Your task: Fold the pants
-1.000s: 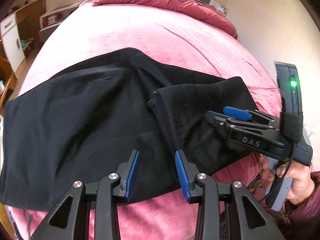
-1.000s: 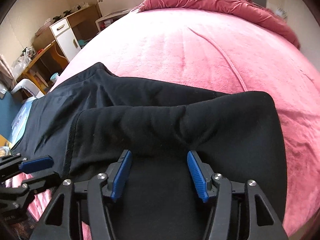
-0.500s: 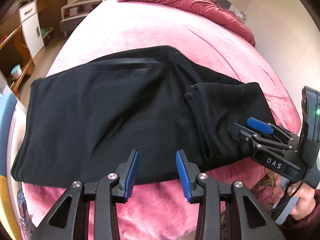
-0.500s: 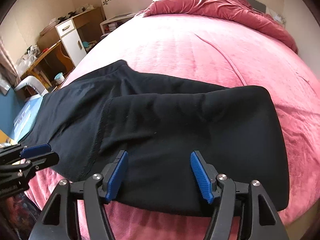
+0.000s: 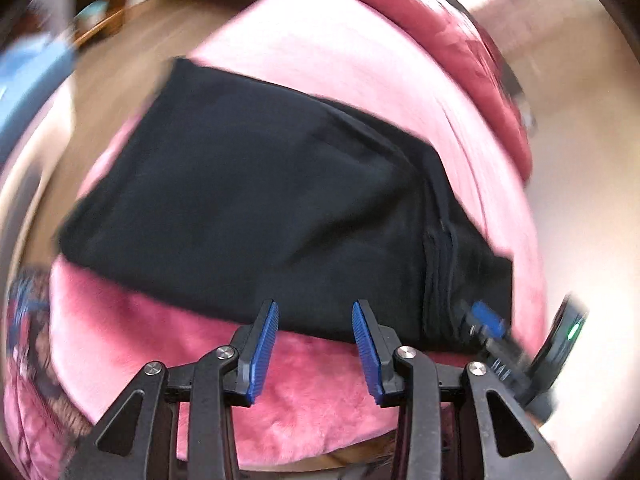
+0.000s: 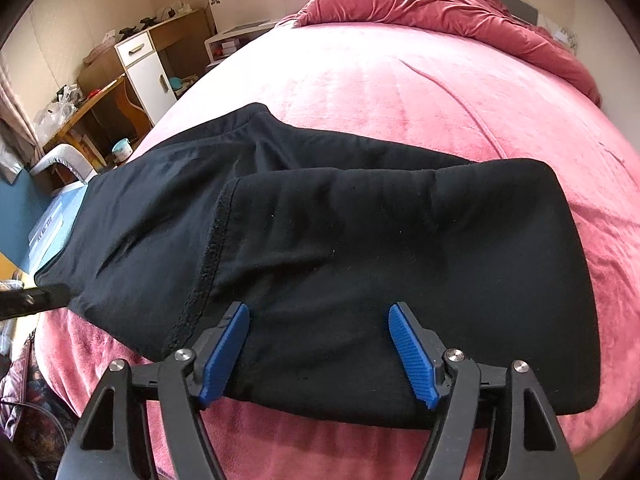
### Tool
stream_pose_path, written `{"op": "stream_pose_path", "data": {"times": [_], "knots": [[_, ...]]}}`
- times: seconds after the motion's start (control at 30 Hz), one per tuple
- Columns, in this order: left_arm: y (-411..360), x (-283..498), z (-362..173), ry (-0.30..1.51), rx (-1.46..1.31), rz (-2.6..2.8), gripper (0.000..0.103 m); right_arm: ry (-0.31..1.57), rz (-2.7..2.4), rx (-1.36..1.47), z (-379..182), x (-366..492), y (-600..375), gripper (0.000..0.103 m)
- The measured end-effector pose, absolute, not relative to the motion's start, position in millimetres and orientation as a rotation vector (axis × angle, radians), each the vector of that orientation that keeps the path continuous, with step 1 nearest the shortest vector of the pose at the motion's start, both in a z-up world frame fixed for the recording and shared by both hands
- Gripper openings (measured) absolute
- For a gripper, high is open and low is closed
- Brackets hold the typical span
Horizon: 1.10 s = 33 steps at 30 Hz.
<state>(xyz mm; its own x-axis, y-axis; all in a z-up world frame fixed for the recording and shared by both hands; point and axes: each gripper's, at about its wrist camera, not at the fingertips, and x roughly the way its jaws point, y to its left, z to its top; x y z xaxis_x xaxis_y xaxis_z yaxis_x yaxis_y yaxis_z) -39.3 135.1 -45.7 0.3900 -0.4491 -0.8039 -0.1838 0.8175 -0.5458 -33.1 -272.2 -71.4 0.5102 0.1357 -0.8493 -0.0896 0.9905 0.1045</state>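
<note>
- The black pants [image 6: 360,248] lie flat along the near edge of the pink bed cover [image 6: 400,80], partly folded: one end is doubled back over the rest, so a second layer covers the right-hand part.
- The edge of that top layer, a rough hem [image 6: 208,264], runs from the middle of the cloth down toward the near edge; in the left wrist view the same hem [image 5: 440,264] shows as a ridge near the right end.
- The fold at the right end is rounded and smooth, and the single layer to the left carries a few shallow creases.
- The right gripper [image 6: 320,354] hovers over the near edge of the doubled part, its blue pads spread wide and nothing between them.
- The left gripper [image 5: 314,344] sits over the bare cover just short of the cloth's near edge, jaws likewise apart and empty.
- Compared with half a second ago, the left wrist view is now heavily blurred and swung round, so the pants appear tilted and further off, with more floor in view.
- The right gripper [image 5: 486,320] now shows much closer to the left one, at the cloth's right end.
- The lay of the pants themselves is unchanged.
</note>
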Motion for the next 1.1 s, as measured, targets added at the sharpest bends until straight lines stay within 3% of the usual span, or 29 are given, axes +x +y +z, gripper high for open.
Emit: {"op": "stream_pose_path", "data": {"times": [0.2,0.33,0.6,0.73,0.87,0.93,1.1], "knots": [[219,-69,-61,1.121,-0.968,-0.013,0.054,1.019,0.139,0.072,-73,-33,-275,0.076],[241,-74,-82,1.127,-1.120,0.040,0.054,1.016,0.138,0.085,-74,-32,-276,0.077],[247,-56,-100,1.115,-1.151,0.098,0.052,1.017,0.137,0.082,-74,-31,-276,0.077],[248,-45,-103,1.116,-1.100,0.115,0.038,1.019,0.134,0.076,-74,-32,-275,0.077],[245,-44,-108,1.126,-1.073,0.133,0.037,1.019,0.133,0.076,-74,-32,-274,0.077],[241,-42,-102,1.117,-1.015,0.130,0.022,1.018,0.133,0.076,-74,-32,-275,0.077],[220,-35,-65,1.011,-0.854,0.028,0.017,1.016,0.132,0.072,-73,-33,-274,0.077]]}}
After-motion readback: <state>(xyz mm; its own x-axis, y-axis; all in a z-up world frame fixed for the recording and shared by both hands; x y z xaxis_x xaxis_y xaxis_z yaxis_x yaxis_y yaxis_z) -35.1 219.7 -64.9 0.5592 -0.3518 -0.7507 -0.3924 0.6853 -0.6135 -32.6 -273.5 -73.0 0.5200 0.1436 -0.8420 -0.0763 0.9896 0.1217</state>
